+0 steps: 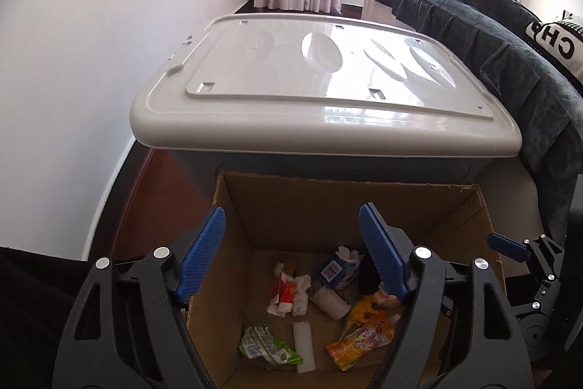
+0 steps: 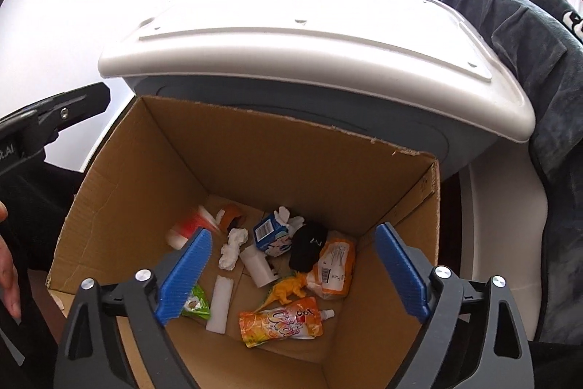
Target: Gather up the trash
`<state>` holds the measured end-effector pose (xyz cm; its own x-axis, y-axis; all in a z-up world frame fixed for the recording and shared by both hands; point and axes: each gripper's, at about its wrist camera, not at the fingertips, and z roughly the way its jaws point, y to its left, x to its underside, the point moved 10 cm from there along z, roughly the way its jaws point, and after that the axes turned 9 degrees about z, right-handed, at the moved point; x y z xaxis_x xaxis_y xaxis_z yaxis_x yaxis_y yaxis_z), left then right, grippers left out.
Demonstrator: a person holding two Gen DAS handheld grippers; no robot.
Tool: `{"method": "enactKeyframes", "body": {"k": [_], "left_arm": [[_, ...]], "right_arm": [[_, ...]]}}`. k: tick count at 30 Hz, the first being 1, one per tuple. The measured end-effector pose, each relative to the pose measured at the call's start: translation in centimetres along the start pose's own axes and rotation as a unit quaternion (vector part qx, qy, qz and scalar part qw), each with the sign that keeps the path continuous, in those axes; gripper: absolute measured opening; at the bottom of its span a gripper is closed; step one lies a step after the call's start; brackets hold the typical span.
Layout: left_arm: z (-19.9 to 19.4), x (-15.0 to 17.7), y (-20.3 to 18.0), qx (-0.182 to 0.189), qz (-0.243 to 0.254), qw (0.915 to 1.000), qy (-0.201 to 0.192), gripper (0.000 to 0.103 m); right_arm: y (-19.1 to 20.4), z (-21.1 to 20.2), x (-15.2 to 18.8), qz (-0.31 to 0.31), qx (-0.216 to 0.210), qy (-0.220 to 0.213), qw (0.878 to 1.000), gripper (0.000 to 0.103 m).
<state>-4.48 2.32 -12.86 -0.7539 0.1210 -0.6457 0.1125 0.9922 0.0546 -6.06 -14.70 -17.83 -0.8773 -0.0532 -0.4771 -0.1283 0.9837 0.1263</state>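
Right wrist view, both tongs (image 2: 293, 274) (image 1: 291, 254) wide, empty, above cardboard box (image 2: 120, 192), trash (image 2: 280, 327) below, one red piece blurred.

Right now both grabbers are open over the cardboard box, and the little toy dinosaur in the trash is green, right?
Almost. The toy dinosaur is yellow, not green, as the right wrist view shows. The rest holds: the left gripper and the right gripper are both open over the cardboard box, and the dinosaur lies among the trash inside.

right gripper (image 2: 293, 274): jaws spread, empty | over cardboard box (image 2: 277, 148) | orange pouch (image 2: 282, 325), wrappers inside
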Motion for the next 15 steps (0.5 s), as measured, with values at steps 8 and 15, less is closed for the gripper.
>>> {"method": "enactKeyframes", "body": {"k": [8,15], "left_arm": [[-0.1,-0.4,0.1,-0.010,0.010,0.9999,0.002,0.075],[-1.0,-1.6,0.0,-0.022,0.029,0.9991,-0.022,0.075]], "right_arm": [[-0.9,-1.0,-1.1,0.019,0.003,-0.018,1.000,0.098],[-1.3,-1.4,-1.7,0.028,-0.001,-0.030,0.999,0.098]]}}
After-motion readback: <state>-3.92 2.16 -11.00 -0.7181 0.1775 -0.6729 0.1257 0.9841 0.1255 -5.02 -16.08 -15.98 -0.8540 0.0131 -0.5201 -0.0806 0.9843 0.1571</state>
